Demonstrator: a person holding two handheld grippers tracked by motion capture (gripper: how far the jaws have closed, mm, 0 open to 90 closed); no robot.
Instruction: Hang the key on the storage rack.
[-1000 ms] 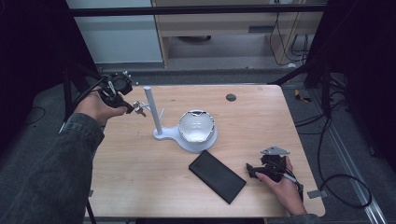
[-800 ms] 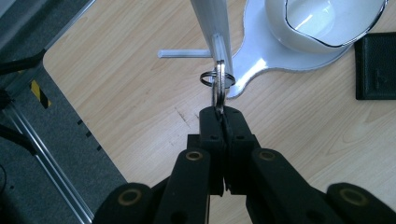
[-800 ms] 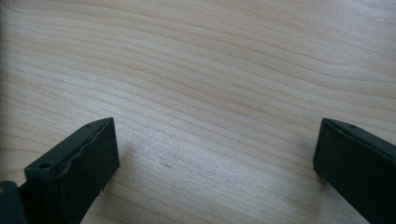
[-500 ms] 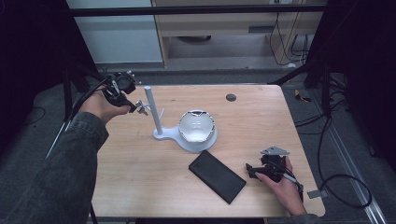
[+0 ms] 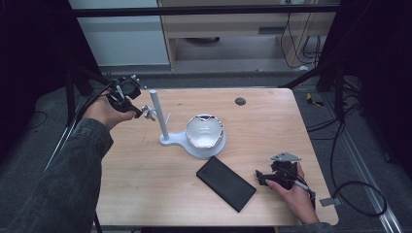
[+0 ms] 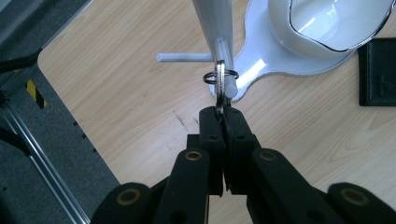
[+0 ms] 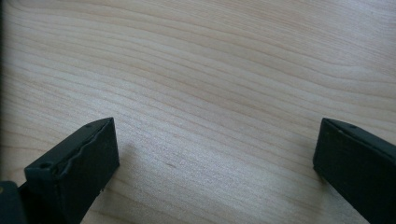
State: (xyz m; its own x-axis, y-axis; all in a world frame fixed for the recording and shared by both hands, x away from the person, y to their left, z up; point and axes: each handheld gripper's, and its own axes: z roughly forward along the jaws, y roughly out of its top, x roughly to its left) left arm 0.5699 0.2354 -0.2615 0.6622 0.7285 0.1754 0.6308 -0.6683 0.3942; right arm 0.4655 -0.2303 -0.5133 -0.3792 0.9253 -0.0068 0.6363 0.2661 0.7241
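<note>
Left gripper [image 6: 223, 114]: your jaws are pressed together on a flat metal key [image 6: 219, 95], which sticks out past the tips with its key ring [image 6: 221, 76] at the far end.
Key ring against the peg: the ring is looped around the short white peg [image 6: 225, 70] that juts from the stand's post [image 6: 212, 21]; in the left gripper view the peg passes through it, near the peg's free tip.
Peg's long axis: it points from the post straight back toward your left gripper, so the key and the peg lie almost in one line.
Second peg: another short arm [image 6: 184, 57] leaves the post sideways, off to the left of the ringed peg and apart from it.
Coming move, as I judge it: push the ring further along the peg toward the post before you let go; a release this near the tip could let it slide off.
Nearer hand: your left hand [image 5: 108, 112] is beside the post [image 5: 159, 115]; the right gripper [image 5: 265, 178] is well away from the post, beyond the white bowl [image 5: 205, 131] and just past the black wallet [image 5: 226, 183].
Right gripper state: its jaws stand wide apart over bare table [image 7: 224, 70], holding nothing.
</note>
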